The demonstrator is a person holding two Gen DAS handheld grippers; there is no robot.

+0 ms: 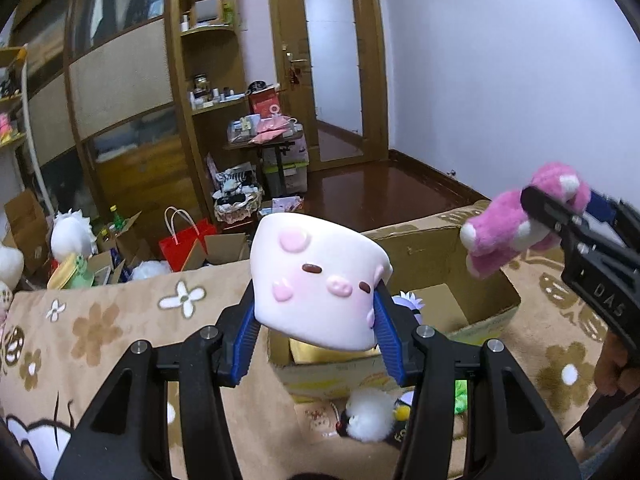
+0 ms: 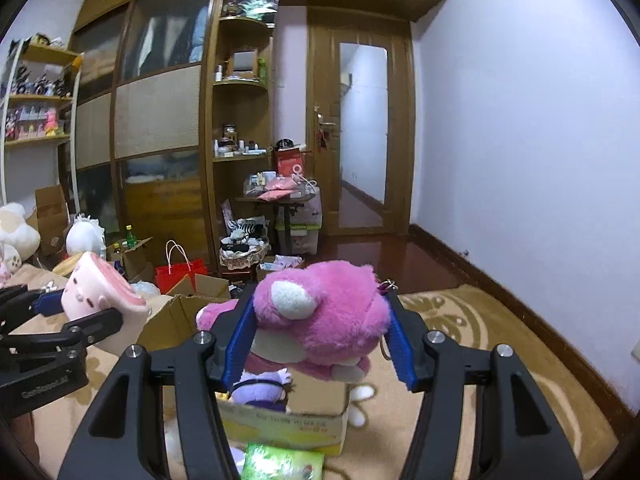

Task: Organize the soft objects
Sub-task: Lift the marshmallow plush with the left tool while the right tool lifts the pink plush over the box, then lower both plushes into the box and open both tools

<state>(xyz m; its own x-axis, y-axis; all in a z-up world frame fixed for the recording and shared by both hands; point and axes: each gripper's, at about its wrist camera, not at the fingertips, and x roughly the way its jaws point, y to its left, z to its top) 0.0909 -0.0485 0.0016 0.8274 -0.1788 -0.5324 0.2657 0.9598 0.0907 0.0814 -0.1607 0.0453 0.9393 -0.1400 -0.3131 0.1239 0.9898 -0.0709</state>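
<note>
The left gripper [image 1: 316, 320] is clenching a white squishy toy [image 1: 320, 280] that has a small pig face with pink spots; the two blue pads [image 1: 390, 334] are pressing into its sides, so it is bulging a little between them. The toy is being held in the air, above the near edge of an open cardboard box [image 1: 492, 304]. The right gripper [image 2: 320, 338] is grasping a pink plush bear [image 2: 324, 316] by the head, with the blue pads on both sides of it, and a key ring [image 2: 387, 286] is hanging from the bear at the right pad. The bear is also hanging in the air, above the same box [image 2: 288, 420], well to the right of the white toy.

Inside the box a purple and white plush [image 2: 260, 386] is lying. The box is sitting on a beige blanket [image 1: 100, 320] with flower patterns. In front of the box, on the blanket, a white fluffy toy [image 1: 370, 416] and a green packet [image 2: 284, 462] are lying. Beyond the blanket, more cardboard boxes, a red paper bag [image 2: 180, 274] and a wooden wardrobe [image 2: 156, 128] are standing on the dark floor.
</note>
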